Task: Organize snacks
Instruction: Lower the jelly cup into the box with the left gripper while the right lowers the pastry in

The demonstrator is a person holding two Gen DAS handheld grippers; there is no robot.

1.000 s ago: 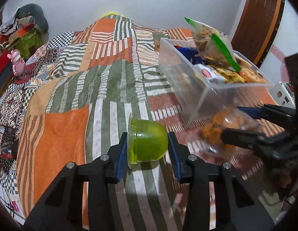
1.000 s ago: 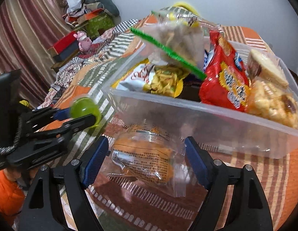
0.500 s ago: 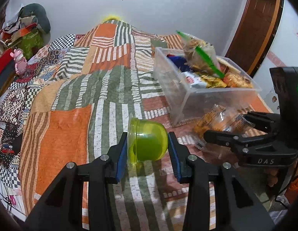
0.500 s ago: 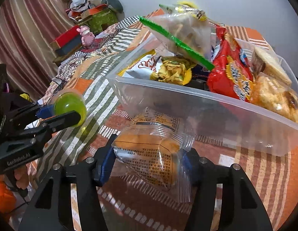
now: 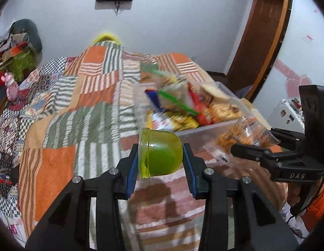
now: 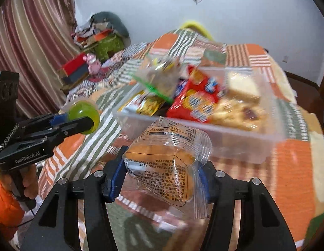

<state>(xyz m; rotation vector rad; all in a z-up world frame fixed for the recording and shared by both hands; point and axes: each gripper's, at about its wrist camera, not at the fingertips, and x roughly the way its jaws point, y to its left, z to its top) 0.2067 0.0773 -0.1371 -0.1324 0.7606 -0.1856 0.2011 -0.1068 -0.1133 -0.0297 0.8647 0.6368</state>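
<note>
From the left wrist, the left claw (image 5: 161,156) pinches a green cup (image 5: 160,151) above the bed (image 5: 57,163), near the clear box (image 5: 189,132).

From the right wrist, the right claw (image 6: 160,172) squeezes a bread bag (image 6: 168,156) just before the box of snacks.

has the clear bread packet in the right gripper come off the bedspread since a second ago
Yes. The bread packet, clamped in the right gripper, has come up off the bedspread, toward the rim of the clear bin.
</note>
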